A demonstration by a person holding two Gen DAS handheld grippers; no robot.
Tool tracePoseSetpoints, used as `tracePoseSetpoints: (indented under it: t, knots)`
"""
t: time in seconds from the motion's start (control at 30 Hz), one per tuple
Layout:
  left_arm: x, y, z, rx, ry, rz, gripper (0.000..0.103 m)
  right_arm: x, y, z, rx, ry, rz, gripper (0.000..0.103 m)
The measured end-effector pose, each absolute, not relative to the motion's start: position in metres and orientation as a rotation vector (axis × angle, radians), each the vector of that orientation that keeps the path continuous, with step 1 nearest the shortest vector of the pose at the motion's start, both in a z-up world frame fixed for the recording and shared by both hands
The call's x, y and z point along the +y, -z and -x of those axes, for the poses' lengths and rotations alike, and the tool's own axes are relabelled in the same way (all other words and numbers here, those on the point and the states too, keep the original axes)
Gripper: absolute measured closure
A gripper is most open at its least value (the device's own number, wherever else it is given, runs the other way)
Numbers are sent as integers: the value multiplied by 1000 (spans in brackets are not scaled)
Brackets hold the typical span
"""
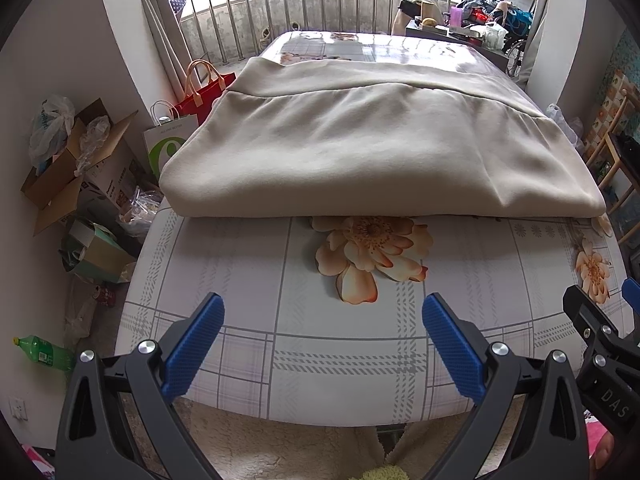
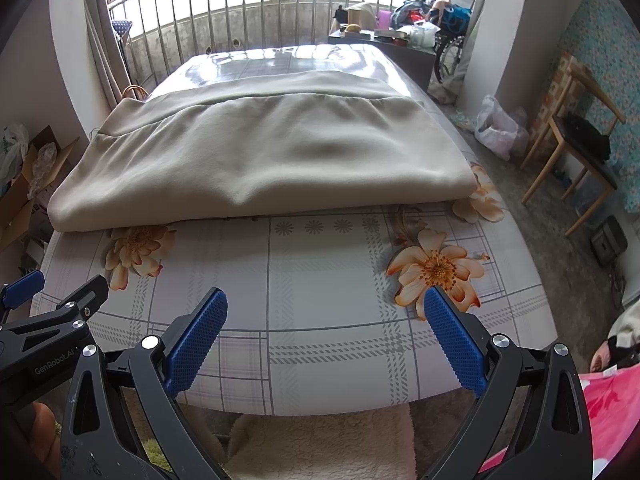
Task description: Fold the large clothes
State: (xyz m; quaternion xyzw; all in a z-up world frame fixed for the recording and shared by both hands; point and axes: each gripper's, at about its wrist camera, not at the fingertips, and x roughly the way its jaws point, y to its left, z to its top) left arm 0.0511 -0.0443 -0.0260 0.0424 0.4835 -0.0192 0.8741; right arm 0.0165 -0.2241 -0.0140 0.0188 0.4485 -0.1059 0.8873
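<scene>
On the table [image 1: 280, 344] ahead, the folded beige garment [image 1: 372, 148] lies flat. My left gripper [image 1: 322, 344] and right gripper [image 2: 324, 340] hover wide apart, empty

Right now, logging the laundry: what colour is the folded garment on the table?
Plain beige folded fabric garment, clearest in the left wrist view.

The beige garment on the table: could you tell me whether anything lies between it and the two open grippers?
Nothing visible does. Only bare flowered tablecloth separates the left gripper and right gripper from the beige garment.

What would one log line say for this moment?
garment: folded on table | left gripper: jaws open, empty | right gripper: jaws open, empty
</scene>
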Motion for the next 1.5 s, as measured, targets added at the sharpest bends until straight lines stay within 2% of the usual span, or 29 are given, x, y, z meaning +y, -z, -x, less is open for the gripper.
tracePoseSetpoints:
  t: [1.5]
  knots:
    - [-42, 23, -51, 1007, 31, -86, 6, -222, 15, -16, 936, 215, -43, 8]
